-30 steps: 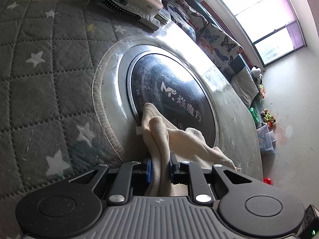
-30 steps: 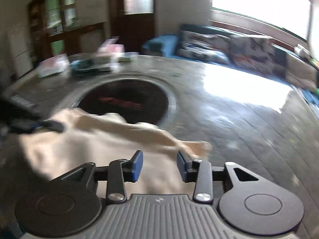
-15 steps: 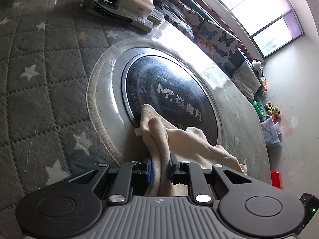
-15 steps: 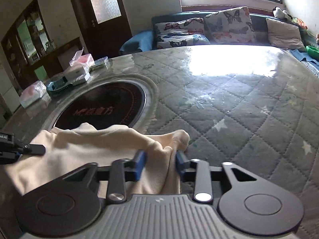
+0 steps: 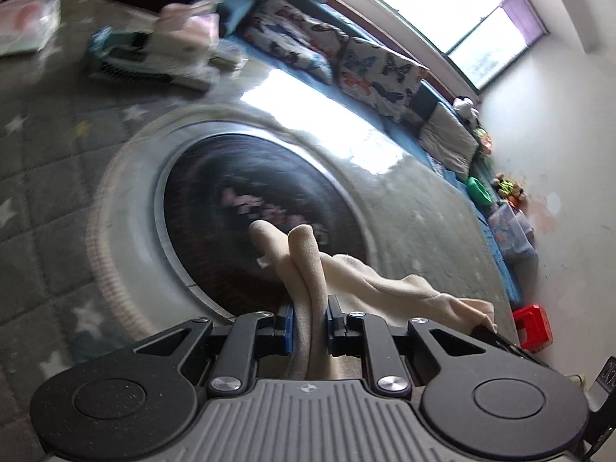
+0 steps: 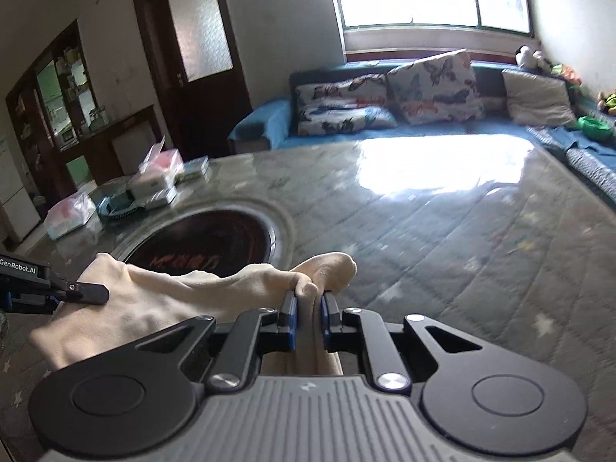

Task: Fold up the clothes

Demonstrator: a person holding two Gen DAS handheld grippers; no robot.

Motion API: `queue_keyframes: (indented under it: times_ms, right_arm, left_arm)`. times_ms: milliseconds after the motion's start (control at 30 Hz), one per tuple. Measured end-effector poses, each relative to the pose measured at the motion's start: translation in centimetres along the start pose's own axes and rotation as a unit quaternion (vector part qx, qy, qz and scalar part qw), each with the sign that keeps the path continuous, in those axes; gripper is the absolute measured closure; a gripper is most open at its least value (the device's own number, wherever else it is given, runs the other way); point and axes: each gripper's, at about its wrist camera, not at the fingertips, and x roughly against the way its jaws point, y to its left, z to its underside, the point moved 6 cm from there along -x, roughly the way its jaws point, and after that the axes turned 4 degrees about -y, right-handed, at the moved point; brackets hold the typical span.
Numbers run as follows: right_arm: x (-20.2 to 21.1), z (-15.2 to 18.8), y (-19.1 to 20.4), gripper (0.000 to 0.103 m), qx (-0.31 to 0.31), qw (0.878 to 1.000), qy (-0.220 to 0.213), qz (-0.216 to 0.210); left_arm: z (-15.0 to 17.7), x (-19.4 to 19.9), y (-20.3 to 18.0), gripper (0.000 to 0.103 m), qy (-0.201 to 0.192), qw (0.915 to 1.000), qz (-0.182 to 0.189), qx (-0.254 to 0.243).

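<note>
A cream cloth garment (image 5: pixel 308 265) hangs between both grippers above the quilted grey table. My left gripper (image 5: pixel 310 319) is shut on one bunched edge of it. My right gripper (image 6: pixel 308 310) is shut on the other edge of the cream garment (image 6: pixel 161 300), which stretches left to the left gripper's fingers (image 6: pixel 82 292) in the right wrist view. The cloth sags between the two grips and is lifted off the surface.
A round black induction hob (image 5: pixel 254 215) with a metal ring is set in the table (image 6: pixel 442 238) under the cloth. Tissue boxes and packets (image 6: pixel 154 184) lie at the far left. A blue sofa with butterfly cushions (image 6: pixel 423 92) runs along the window wall.
My right gripper has closed on the cloth's edge; it was open a second ago. Both grippers have risen with the garment, and the views now tilt up toward the sofa.
</note>
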Motion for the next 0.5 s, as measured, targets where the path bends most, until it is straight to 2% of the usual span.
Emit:
queue_keyframes:
  times_ms: [300,500]
  right_arm:
    - [3.2,-2.3,-5.7,0.092,-0.016,0.997,-0.04,0.066]
    - [3.8,-3.0,-10.0,0.092,-0.027,0.991,-0.045,0.12]
  left_arm:
    - [0.4,-3.8,-7.6,0.086,0.015,0.9978,0.035,-0.054]
    - [0.9,-7.2,-12.5,0.086,0.029,0.9944,0.056,-0.085]
